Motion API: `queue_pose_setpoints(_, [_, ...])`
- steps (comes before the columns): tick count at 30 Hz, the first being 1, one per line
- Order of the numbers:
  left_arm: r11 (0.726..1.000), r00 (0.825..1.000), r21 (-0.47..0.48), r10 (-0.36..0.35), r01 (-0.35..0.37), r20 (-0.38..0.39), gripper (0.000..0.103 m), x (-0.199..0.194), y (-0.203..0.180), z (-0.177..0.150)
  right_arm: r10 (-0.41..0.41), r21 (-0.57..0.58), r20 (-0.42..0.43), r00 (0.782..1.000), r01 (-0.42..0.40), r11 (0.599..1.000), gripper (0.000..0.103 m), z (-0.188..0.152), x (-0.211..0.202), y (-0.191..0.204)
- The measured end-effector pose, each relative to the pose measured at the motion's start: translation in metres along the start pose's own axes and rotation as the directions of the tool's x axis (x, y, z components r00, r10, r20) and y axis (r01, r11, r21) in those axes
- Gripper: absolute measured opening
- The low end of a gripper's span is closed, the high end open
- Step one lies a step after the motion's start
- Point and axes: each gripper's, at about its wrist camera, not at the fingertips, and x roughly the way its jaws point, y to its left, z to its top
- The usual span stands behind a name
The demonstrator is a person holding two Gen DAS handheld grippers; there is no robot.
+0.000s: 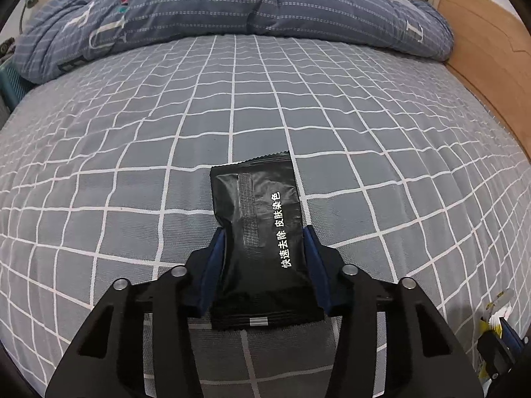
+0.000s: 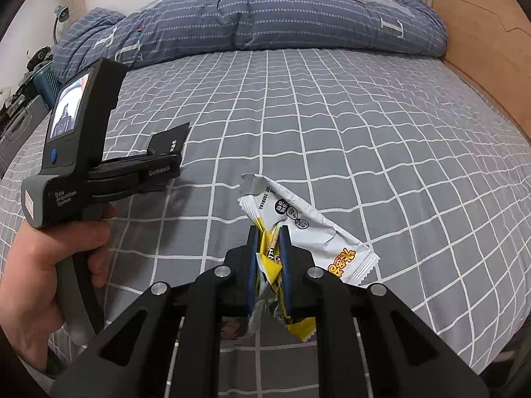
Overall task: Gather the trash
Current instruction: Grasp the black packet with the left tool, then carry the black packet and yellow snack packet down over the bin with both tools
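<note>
We see our left gripper (image 1: 264, 232) clamped on a black packet (image 1: 257, 219), its blue pads (image 1: 215, 258) pressing both long edges; the packet lies flat on the grey checked bedsheet (image 1: 132, 165) and reaches forward past the fingertips; white Chinese characters run along its length, reading 快速去除 皮肤染色; a dull grey strip runs down its middle and a small silver patch sits at its near end.

Our right gripper (image 2: 268, 232) has its jaws pressed together on a crumpled snack wrapper (image 2: 308, 229); the wrapper is white and silver with yellow parts squeezed between the pads (image 2: 285, 248); orange Chinese lettering shows near its right end, too bent for us to read, and round black-and-white badges sit near the top.

From the right wrist view we see our left hand (image 2: 49, 258) gripping the handle of the other tool; its grey body reads "Data Acquisition System" and the black arm reads "GenRobot.AI"; a small screen and a blue button face us.

Across the head of the bed a blue striped quilt (image 1: 265, 3) lies bunched; a wooden bed frame (image 1: 491, 76) borders the sheet on the right.
</note>
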Motion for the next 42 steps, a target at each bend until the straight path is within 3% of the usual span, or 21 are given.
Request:
queue_pose_setpoints(6, [1.000, 1.000, -0.004, -0.021, 0.021, 0.009, 0.032, -0.007, 0.003, 0.001, 0.001, -0.006, 0.001, 1.000, -0.001, 1.000, 0.012, 0.001, 0.000, 0.002])
queue_pose_setpoints(13, [0.999, 0.998, -0.001, -0.041, 0.041, 0.054, 0.031, -0.042, 0.011, -0.003, 0.000, -0.025, 0.014, 1.000, 0.000, 1.000, 0.012, 0.006, -0.008, 0.014])
queue_pose_setpoints(21, [0.998, 0.996, -0.007, -0.054, 0.055, 0.077, 0.031, -0.090, 0.037, -0.034, 0.039, -0.042, 0.036, 0.999, -0.037, 0.998, 0.012, 0.010, -0.023, 0.037])
queue_pose_setpoints(29, [0.997, 0.996, -0.066, -0.032, 0.037, 0.079, 0.031, -0.128, 0.087, -0.075, 0.069, -0.099, 0.049, 0.996, -0.064, 0.993, 0.012, 0.011, -0.034, 0.081])
queue_pose_setpoints(37, [0.993, 0.996, -0.113, -0.021, 0.030, 0.082, 0.031, -0.153, 0.121, -0.106, 0.093, -0.156, 0.052, 0.994, -0.084, 0.984, 0.012, 0.002, -0.045, 0.126])
queue_pose_setpoints(42, [0.990, 0.993, -0.138, -0.019, 0.035, 0.114, 0.032, -0.176, 0.136, -0.118, 0.097, -0.140, 0.039, 0.995, -0.090, 0.986, 0.012, -0.012, -0.052, 0.132])
